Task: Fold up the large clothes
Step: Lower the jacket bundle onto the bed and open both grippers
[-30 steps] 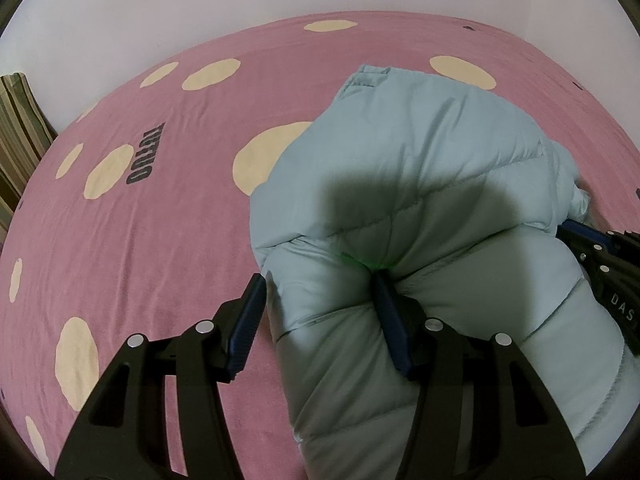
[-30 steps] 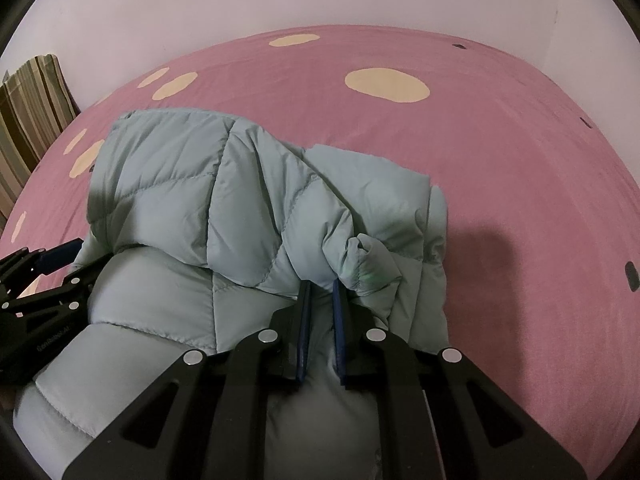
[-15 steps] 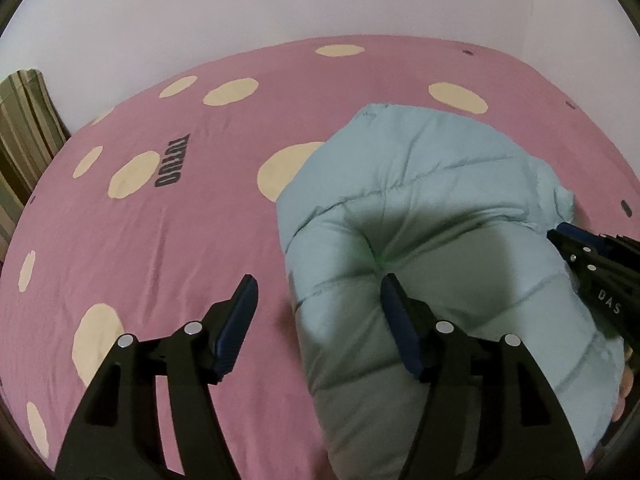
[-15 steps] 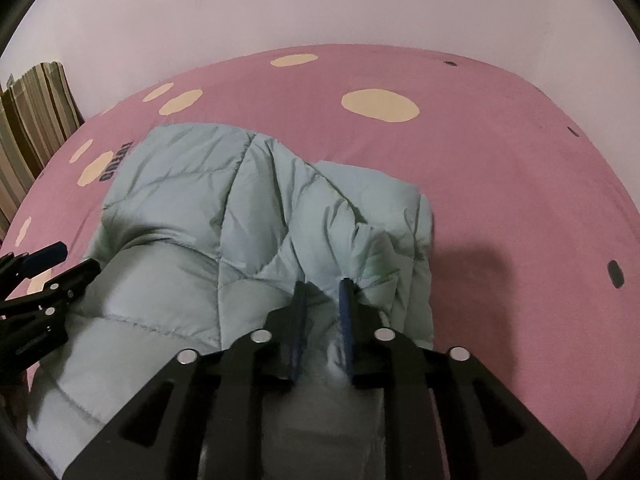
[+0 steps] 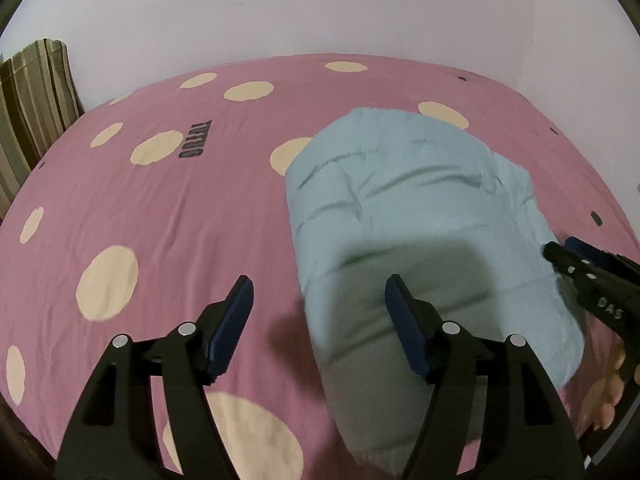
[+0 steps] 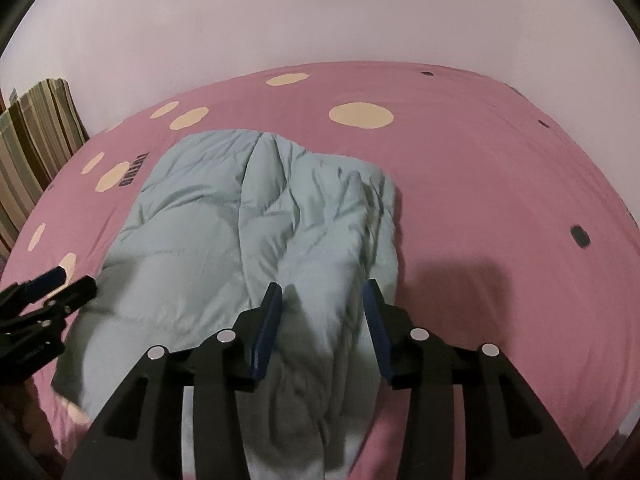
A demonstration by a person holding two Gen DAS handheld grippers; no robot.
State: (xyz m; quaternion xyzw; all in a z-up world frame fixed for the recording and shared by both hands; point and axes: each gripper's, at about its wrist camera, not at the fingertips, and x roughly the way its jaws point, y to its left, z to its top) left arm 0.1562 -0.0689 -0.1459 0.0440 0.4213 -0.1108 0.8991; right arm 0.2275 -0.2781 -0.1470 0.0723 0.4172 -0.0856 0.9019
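Pale blue quilted puffer jacket (image 5: 420,216) released: your folded bundle now lies free on the pink bed sheet with cream dots (image 5: 160,208).
Both tools have let go since a moment ago: left tool (image 5: 318,322) gapes wide, right tool (image 6: 322,322) spread open, each empty. This fold looks set; you could smooth it next.

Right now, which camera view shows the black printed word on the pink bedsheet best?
The left wrist view: the printed word lies in the open on the pink bedsheet, large and unobstructed. In the right wrist view it is smaller, and the light blue padded jacket lies right beside the word.
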